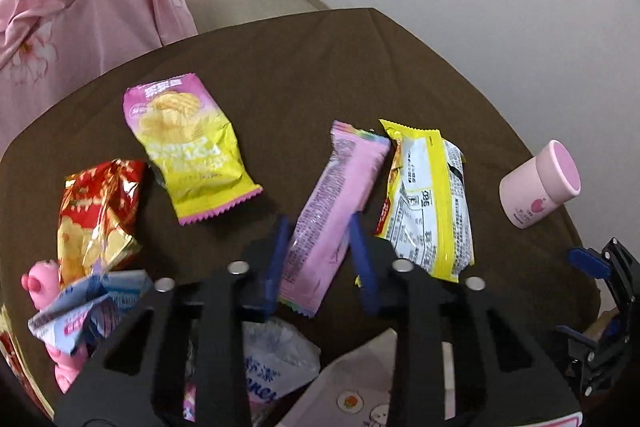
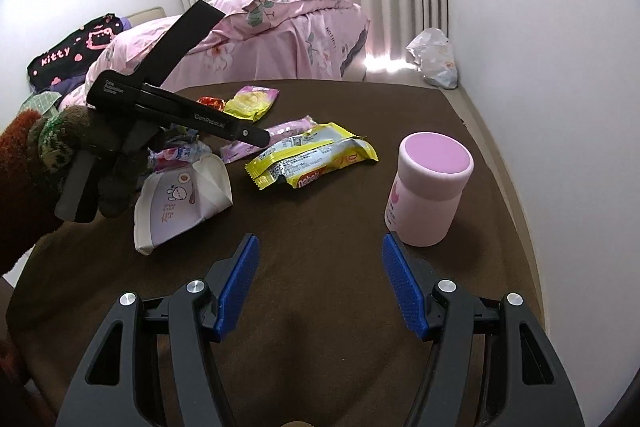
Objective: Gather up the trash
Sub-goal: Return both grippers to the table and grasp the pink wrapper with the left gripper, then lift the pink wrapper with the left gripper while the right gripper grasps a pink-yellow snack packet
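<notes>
Several snack wrappers lie on the brown table (image 1: 288,67). A long pink wrapper (image 1: 340,187) lies between the blue pads of my left gripper (image 1: 320,227), which meet its two long edges near its close end. Beside it on the right lies a yellow-and-white wrapper (image 1: 428,195). To the left are a yellow-and-pink crisp bag (image 1: 188,147) and a red bag (image 1: 96,211). In the right wrist view a gloved hand (image 2: 80,151) holds the left gripper (image 2: 256,137) over the pink wrapper (image 2: 280,129). My right gripper (image 2: 320,239) stands open over bare table.
A pink lidded jar (image 2: 428,187) stands right of the right gripper. A white paper bag (image 2: 180,203), a crumpled blue wrapper (image 1: 88,311) and a pink toy (image 1: 38,287) lie near the left hand. A pink-covered bed (image 2: 280,39) and a white plastic bag (image 2: 434,59) are beyond the table.
</notes>
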The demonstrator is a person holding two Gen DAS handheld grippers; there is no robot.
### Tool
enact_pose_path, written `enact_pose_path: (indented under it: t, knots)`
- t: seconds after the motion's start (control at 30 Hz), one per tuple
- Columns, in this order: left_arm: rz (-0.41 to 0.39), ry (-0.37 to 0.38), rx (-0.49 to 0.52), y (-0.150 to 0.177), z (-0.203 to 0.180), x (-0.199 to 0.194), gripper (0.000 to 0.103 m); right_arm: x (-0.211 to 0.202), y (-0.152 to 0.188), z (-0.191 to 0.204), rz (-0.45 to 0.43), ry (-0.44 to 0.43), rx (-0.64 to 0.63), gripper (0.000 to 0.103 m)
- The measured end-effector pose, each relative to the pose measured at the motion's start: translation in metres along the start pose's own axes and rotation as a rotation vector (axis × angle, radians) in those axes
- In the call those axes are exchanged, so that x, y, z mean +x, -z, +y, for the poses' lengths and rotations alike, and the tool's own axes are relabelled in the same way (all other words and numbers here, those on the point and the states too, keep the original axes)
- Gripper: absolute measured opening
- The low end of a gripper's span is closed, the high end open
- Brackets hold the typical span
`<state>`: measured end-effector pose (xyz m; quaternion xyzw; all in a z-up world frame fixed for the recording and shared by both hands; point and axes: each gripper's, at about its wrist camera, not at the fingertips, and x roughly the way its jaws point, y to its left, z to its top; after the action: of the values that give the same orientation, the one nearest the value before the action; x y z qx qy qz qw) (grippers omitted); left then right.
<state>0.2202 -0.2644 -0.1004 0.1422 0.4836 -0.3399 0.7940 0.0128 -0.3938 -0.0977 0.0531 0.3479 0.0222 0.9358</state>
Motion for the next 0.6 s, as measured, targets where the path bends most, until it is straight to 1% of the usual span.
enact_pose_path:
  t: [0.03, 0.13, 0.23, 0.37, 0.43, 0.5, 0.6]
  knots:
    - [-0.012, -0.002, -0.005, 0.002, 0.001, -0.003, 0.019, 0.000, 0.000, 0.001, 0.001, 0.001, -0.003, 0.060]
    - [-0.056, 0.018, -0.055, 0.011, 0.006, -0.022, 0.014, 0.001, -0.001, 0.004, 0.000, 0.004, -0.003, 0.060]
    - [-0.141, 0.047, -0.126, 0.028, 0.015, -0.056, 0.014, 0.003, -0.008, 0.013, -0.008, -0.011, -0.021, 0.060]
    - [-0.245, 0.073, -0.203, 0.057, 0.025, -0.101, 0.014, 0.009, -0.033, 0.034, -0.044, 0.007, -0.115, 0.060]
    - [-0.283, 0.057, -0.239, 0.074, 0.033, -0.121, 0.014, 0.018, -0.053, 0.047, -0.053, 0.014, -0.168, 0.060]
    - [-0.296, 0.017, -0.285, 0.093, 0.041, -0.136, 0.014, 0.034, -0.075, 0.058, -0.043, 0.010, -0.198, 0.060]
    - [-0.303, -0.041, -0.343, 0.123, 0.053, -0.147, 0.014, 0.062, -0.109, 0.068, -0.024, -0.065, -0.184, 0.060]
